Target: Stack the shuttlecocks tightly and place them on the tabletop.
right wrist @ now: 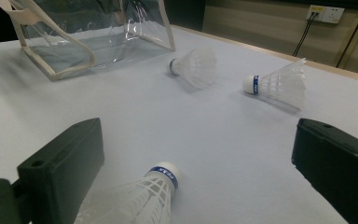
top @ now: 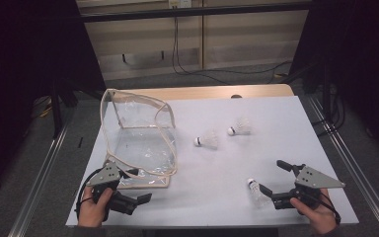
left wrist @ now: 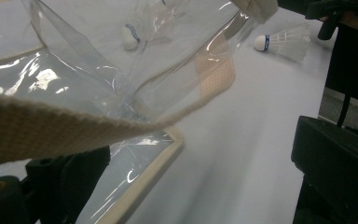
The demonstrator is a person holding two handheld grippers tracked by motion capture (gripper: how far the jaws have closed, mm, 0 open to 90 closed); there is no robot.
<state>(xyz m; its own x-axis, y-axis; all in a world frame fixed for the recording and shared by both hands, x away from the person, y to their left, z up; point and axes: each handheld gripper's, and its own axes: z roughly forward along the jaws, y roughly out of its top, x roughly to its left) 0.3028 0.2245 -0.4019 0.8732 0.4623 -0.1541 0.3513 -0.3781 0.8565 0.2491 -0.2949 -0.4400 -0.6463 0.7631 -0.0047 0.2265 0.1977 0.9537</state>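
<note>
Right gripper view looks along two black jaws set wide apart, and a shuttlecock (right wrist: 140,198) lies on the table (right wrist: 223,140) between them, closer to the left jaw, its cork end pointing away from the camera and its feathers toward it. Neither jaw touches it, so the right gripper (top: 276,178) is released and holds nothing. In the high view this gripper sits at the near right corner of the table, gripped by the person's right hand (top: 313,210), with the same shuttlecock (top: 254,190) just beside its nearer jaw.

At the near left corner the left hand (top: 94,207) holds the left gripper (top: 135,188) against the front edge of a clear plastic bag (top: 138,143). In the left gripper view its jaws stand apart, and the bag's cream strap (left wrist: 70,130) runs across in front of the left jaw; I cannot tell whether it rests on that jaw. Nothing is clamped.

Farther out, near the middle of the table and well apart from both grippers, lie two more shuttlecocks, one (top: 206,140) just right of the bag and another (top: 240,127) beyond it to the right, both on their sides
</note>
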